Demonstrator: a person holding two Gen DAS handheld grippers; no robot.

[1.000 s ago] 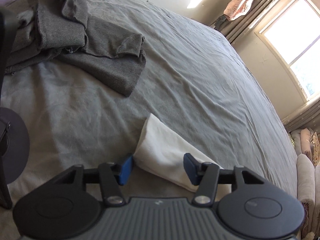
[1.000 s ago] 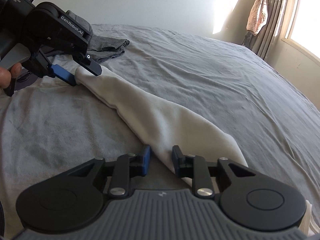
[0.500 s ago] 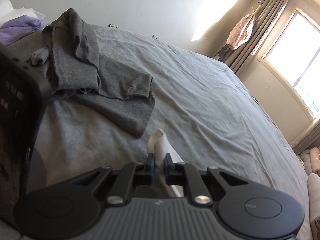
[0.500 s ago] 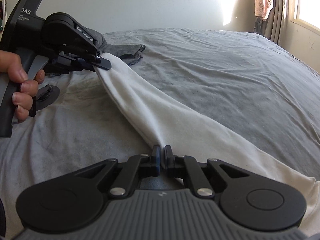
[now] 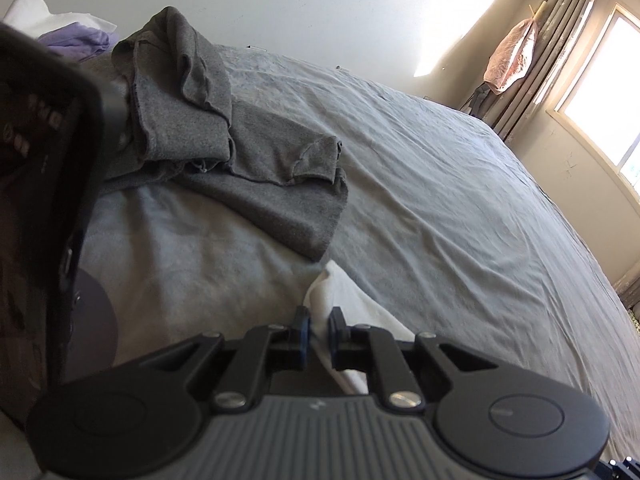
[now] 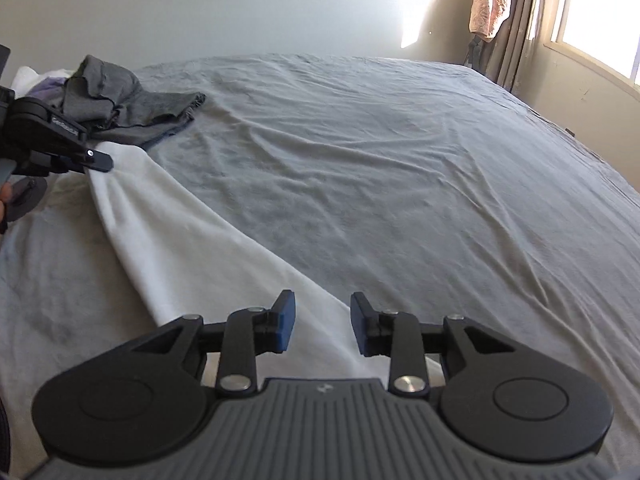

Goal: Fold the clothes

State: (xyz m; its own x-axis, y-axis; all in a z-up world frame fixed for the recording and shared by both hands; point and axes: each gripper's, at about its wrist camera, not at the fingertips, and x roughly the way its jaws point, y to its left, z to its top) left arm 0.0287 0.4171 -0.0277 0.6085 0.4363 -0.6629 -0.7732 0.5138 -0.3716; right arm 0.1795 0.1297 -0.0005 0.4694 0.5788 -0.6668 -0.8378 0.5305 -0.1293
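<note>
The left wrist view looks close over the left gripper (image 5: 319, 334), whose blue pads are pinched tight on a bunched corner of the white garment (image 5: 340, 300); only that small fold of soft, fleecy cloth shows there. Just beyond it lies a crumpled dark grey knit garment (image 5: 248, 160) with raw, curling hems, heaped toward the head of the bed (image 5: 460, 208). Behind the heap sit a lilac cloth (image 5: 78, 40) and something white, both partly cut off by a dark, blurred shape along the left edge.

The right wrist view gives what the other hides: the whole run of the white garment (image 6: 192, 248), a long, thick band stretched diagonally across the bed (image 6: 400, 184) from the left gripper (image 6: 96, 162) at the far left down to the right gripper (image 6: 322, 326). The cloth narrows into gathered pleats where the left gripper clamps it and widens toward the near end. The right gripper's jaws are opening; the white cloth lies below the gap between them, and the pads stand clear of it on both sides.

The bed sheet is a pale grey, matte fabric with shallow wrinkles. Near the window (image 6: 600, 20) hang heavy ribbed curtains (image 6: 524, 20) and a pinkish crumpled cloth (image 6: 490, 8).
</note>
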